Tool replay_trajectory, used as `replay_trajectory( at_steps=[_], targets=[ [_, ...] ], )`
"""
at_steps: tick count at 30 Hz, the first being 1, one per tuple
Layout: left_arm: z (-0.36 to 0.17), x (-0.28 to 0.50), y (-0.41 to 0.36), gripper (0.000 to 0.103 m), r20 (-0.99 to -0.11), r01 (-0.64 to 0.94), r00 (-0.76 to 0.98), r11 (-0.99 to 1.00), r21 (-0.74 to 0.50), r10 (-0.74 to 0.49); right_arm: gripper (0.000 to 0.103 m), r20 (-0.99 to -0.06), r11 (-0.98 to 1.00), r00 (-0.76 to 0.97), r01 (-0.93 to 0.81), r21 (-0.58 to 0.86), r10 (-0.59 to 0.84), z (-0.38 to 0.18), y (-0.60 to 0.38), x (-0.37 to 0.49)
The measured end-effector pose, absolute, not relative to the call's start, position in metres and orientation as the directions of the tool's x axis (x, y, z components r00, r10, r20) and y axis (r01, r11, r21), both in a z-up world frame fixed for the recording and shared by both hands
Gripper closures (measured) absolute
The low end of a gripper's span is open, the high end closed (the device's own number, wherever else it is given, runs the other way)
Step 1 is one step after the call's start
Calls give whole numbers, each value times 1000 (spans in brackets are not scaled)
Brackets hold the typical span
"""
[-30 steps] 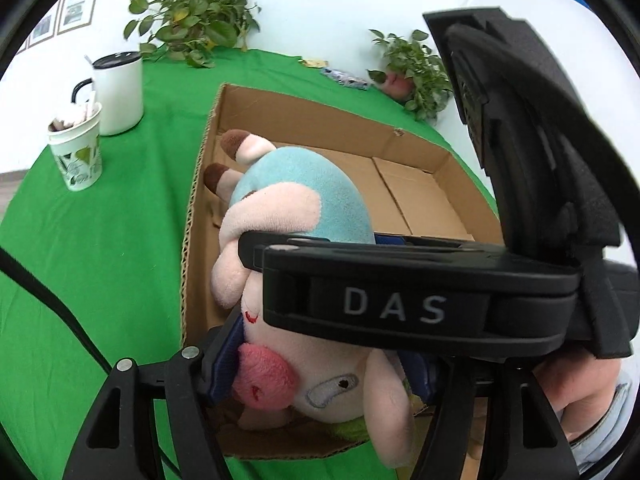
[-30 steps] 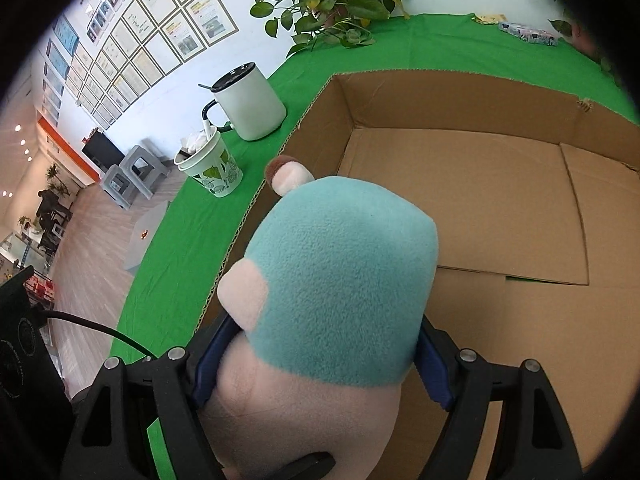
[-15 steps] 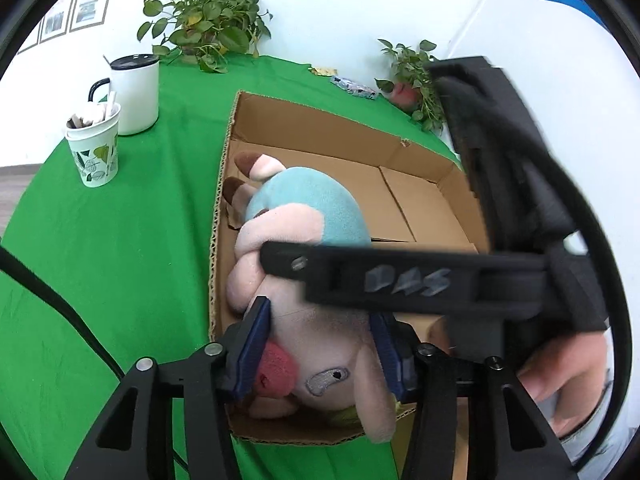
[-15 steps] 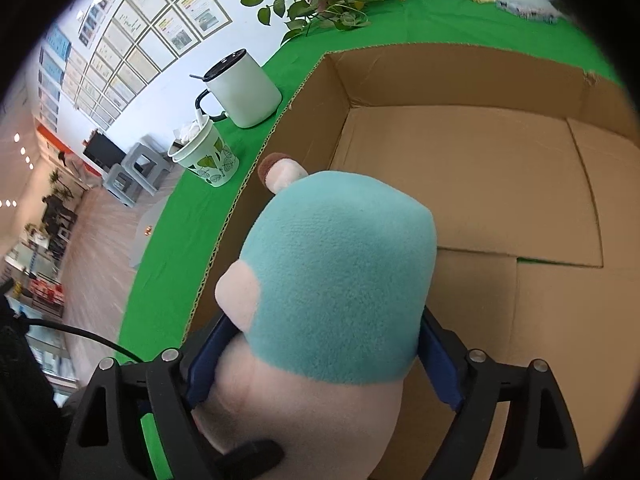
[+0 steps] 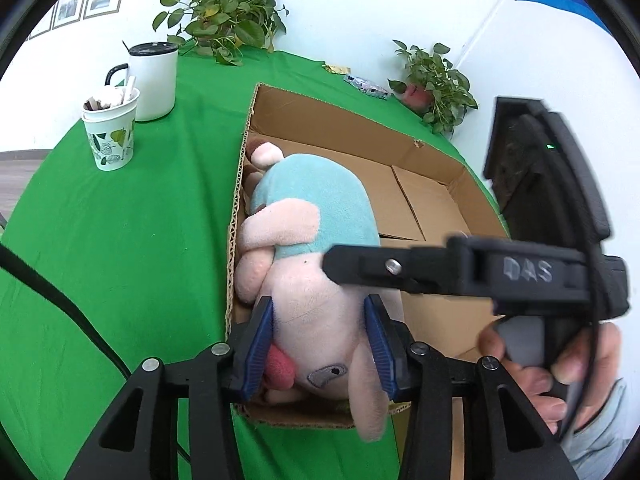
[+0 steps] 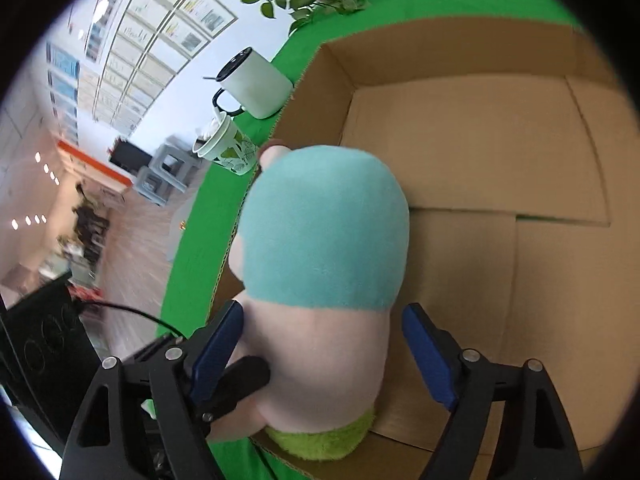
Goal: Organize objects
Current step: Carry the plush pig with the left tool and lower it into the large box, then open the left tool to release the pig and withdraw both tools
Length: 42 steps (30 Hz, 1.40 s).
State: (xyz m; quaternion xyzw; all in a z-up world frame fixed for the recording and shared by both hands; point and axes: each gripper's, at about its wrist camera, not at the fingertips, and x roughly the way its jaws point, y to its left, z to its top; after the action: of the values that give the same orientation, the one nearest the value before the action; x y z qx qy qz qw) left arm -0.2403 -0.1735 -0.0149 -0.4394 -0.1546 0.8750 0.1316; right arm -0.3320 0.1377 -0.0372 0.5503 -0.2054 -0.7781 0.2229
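Observation:
A pink plush pig (image 5: 312, 264) in a teal dress lies in the left near corner of an open cardboard box (image 5: 432, 200). My left gripper (image 5: 320, 344) is closed on the pig's head, its blue pads pressing both sides. My right gripper (image 6: 324, 348) is open around the pig's body (image 6: 320, 240); the right pad stands apart from the plush. The right gripper also shows in the left wrist view (image 5: 460, 268), reaching in from the right above the pig.
The box sits on a green tablecloth (image 5: 120, 220). A patterned paper cup (image 5: 110, 132) and a white lidded mug (image 5: 154, 76) stand to the left. Potted plants (image 5: 224, 12) stand at the back, another (image 5: 436, 80) at the back right. A black cable (image 5: 48, 280) crosses the cloth.
The right gripper has opened off the pig's body and drawn back to the right. The pig has settled lower into the box. The left gripper stays closed on the head.

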Motion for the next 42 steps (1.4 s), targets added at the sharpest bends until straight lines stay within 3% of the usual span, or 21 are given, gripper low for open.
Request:
replay_trajectory(
  at_steps=[5,12,15,17,20,23,26,35,37,42],
  targets=[
    [-3,-220,-183,62,-717,-88,-613,-931,-355,332,32,-783,-851,-339,144,504,-521,-33,123,-327],
    [7,-197,-181,62,-717,-80,-639,-951,-298,278,30,-774,-852,-370,113,511,-513,-37,122,-330],
    [15,-185,-173,49,-716,-68,-658,-966,-250,232,27,-742,-812,-357,90,577,-567,-41,139,-330],
    [24,-172,-170,35,-688,-53,-696,-971,-235,205,27,-728,-805,-389,62,590,-564,-34,155,-323],
    [43,-149,-164,22,-630,-4,-768,-984,-177,116,27,-716,-848,-502,72,525,-486,-4,178,-301],
    [61,-122,-149,17,-552,37,-834,-995,-94,21,23,-712,-917,-613,55,394,-343,26,200,-261],
    [75,-99,-129,15,-499,24,-867,-998,-62,10,23,-688,-968,-698,30,248,-198,44,213,-213],
    [85,-47,-63,15,-491,-40,-870,-999,-9,39,23,-624,-993,-781,-53,105,-24,41,236,-121],
    [85,-35,-52,15,-492,-23,-870,-1000,-8,24,28,-614,-995,-789,-74,70,15,40,239,-109],
    [82,-8,-36,15,-492,-32,-869,-999,-43,49,58,-601,-994,-797,-97,43,52,39,248,-85]
  ],
)
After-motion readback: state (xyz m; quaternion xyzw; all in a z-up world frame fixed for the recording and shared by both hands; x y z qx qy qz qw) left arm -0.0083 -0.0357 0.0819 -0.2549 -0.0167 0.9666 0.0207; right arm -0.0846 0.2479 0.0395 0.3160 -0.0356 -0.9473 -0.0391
